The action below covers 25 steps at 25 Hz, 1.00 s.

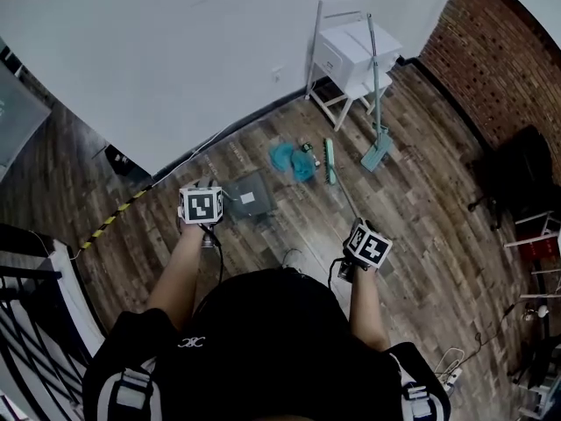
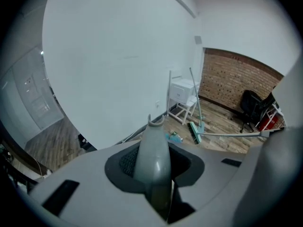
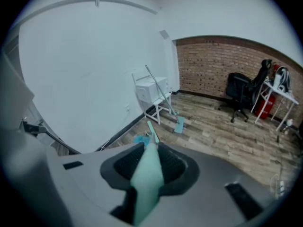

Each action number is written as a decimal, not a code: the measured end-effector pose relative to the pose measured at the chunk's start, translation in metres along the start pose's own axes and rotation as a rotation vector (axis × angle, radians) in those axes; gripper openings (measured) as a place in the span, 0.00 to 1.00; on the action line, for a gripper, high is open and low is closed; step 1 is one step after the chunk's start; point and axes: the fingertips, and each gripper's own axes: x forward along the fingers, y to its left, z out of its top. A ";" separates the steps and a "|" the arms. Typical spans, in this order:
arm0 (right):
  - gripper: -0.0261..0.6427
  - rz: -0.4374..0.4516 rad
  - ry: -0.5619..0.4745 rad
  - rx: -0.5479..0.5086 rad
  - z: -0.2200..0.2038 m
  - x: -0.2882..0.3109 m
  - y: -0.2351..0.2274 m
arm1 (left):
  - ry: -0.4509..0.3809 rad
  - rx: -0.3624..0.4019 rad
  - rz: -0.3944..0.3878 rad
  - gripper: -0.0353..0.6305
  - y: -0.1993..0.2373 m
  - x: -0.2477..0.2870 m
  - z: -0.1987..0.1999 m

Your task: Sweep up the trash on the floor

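Note:
My left gripper [image 1: 203, 209] is shut on the grey handle [image 2: 154, 148] of a dustpan [image 1: 248, 195], whose pan rests on the wood floor just right of it. Shut on the pale green broom handle [image 3: 147, 171] is my right gripper [image 1: 366, 246]; the broom's head [image 1: 330, 161] lies on the floor ahead. Beside the broom head, on its left, lie a crumpled blue piece of trash [image 1: 291, 160] and a small dark scrap [image 1: 307, 150]. The left gripper view shows the broom head [image 2: 193, 132] and the trash [image 2: 173, 137] past the dustpan handle.
A white side table [image 1: 351, 55] stands by the wall with a mop [image 1: 377, 150] leaning on it. There is a black office chair [image 1: 524, 174] by the brick wall at right. Black railings [image 1: 26, 323] stand at the near left, and yellow-black tape [image 1: 110, 222] crosses the floor.

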 end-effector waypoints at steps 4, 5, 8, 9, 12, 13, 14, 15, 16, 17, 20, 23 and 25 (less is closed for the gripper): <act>0.19 0.016 0.017 -0.010 0.030 0.030 -0.015 | 0.001 -0.032 0.011 0.20 -0.017 0.025 0.026; 0.19 0.019 0.023 -0.015 0.037 0.037 -0.019 | 0.000 -0.042 0.015 0.20 -0.019 0.031 0.032; 0.19 0.025 0.039 -0.037 0.055 0.054 -0.027 | -0.003 -0.072 0.030 0.20 -0.022 0.045 0.050; 0.19 0.026 0.044 -0.046 0.060 0.060 -0.029 | -0.004 -0.083 0.034 0.20 -0.022 0.050 0.055; 0.19 0.024 0.054 -0.061 0.075 0.077 -0.035 | -0.012 -0.101 0.041 0.20 -0.021 0.063 0.072; 0.19 0.023 0.057 -0.061 0.078 0.081 -0.036 | -0.015 -0.104 0.042 0.20 -0.021 0.067 0.077; 0.19 0.022 0.060 -0.059 0.082 0.085 -0.037 | -0.017 -0.107 0.042 0.20 -0.021 0.072 0.082; 0.19 0.020 0.063 -0.056 0.085 0.089 -0.038 | -0.018 -0.111 0.041 0.20 -0.021 0.076 0.086; 0.19 0.018 0.065 -0.054 0.088 0.093 -0.037 | -0.019 -0.113 0.040 0.20 -0.021 0.080 0.091; 0.19 0.016 0.068 -0.053 0.092 0.097 -0.036 | -0.019 -0.111 0.040 0.20 -0.021 0.085 0.095; 0.19 0.013 0.079 -0.053 0.100 0.112 -0.029 | -0.016 -0.095 0.045 0.20 -0.016 0.105 0.108; 0.19 -0.001 0.090 -0.052 0.107 0.128 -0.023 | -0.004 -0.085 0.036 0.20 -0.011 0.131 0.120; 0.19 -0.013 0.097 -0.054 0.115 0.142 -0.015 | 0.005 -0.077 0.030 0.20 -0.003 0.150 0.129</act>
